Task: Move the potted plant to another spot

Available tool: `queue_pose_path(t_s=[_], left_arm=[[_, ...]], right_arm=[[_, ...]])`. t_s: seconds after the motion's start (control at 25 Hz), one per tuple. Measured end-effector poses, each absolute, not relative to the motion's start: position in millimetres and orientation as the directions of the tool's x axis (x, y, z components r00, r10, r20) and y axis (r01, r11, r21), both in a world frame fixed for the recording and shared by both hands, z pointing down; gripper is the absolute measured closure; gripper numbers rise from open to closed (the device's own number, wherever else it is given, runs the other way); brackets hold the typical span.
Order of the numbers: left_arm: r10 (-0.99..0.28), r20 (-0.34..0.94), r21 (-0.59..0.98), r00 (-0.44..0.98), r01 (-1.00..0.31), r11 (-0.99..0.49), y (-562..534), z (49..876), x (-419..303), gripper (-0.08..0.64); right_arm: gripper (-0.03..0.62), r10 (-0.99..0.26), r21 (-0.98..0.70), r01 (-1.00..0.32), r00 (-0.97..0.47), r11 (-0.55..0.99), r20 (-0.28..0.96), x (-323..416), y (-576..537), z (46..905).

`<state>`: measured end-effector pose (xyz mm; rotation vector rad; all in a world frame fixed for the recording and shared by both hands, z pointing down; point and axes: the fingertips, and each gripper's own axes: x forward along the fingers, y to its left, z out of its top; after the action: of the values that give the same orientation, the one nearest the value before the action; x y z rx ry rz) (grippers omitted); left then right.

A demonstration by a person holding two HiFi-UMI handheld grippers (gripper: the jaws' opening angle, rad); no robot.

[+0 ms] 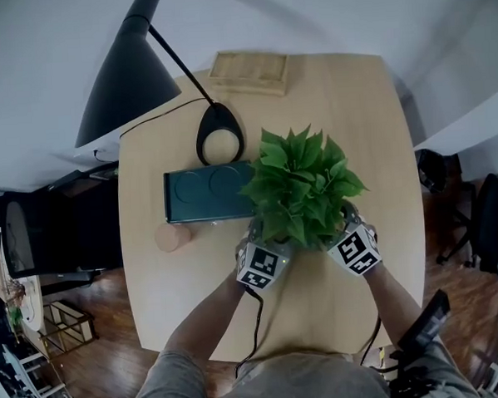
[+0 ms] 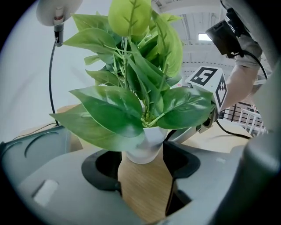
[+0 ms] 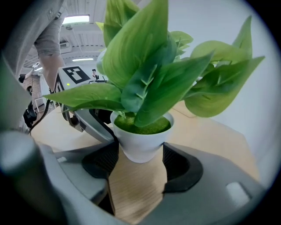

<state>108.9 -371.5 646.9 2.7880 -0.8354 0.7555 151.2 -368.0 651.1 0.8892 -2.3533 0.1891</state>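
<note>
The plant [image 1: 302,183] stands in the middle of the table [image 1: 338,306], just right of a dark tray [image 1: 200,195]. The left gripper [image 2: 142,173] is spread, straddling the white pot [image 2: 147,148] without clearly squeezing it. The right gripper [image 3: 139,173] pinches the pot from the near right.
</note>
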Motion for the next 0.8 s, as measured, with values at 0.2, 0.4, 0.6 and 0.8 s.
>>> queue_pose_path(t_s=[0.2,0.4,0.6,0.8], left_arm=[[-0.501,0.493,-0.013,0.711,-0.570,-0.821,-372.0,646.4,111.7,0.270],[-0.501,0.495,-0.011,0.710,-0.571,-0.821,-371.1,648.1,111.3,0.270],[-0.505,0.490,-0.016,0.710,-0.572,-0.820,-372.3,647.7,111.9,0.270],[-0.507,0.506,-0.020,0.698,-0.578,-0.816,-371.4,649.8,108.4,0.282]], right_arm=[[0.273,-0.558,0.100,-0.627,-0.595,0.772,0.579,153.7,-369.3,652.0],[0.276,-0.564,0.111,-0.627,-0.591,0.771,0.577,155.0,-369.6,653.0],[0.275,-0.565,0.111,-0.631,-0.586,0.768,0.580,155.8,-369.9,655.8],[0.272,-0.573,0.121,-0.641,-0.566,0.758,0.593,157.0,-368.5,658.3]])
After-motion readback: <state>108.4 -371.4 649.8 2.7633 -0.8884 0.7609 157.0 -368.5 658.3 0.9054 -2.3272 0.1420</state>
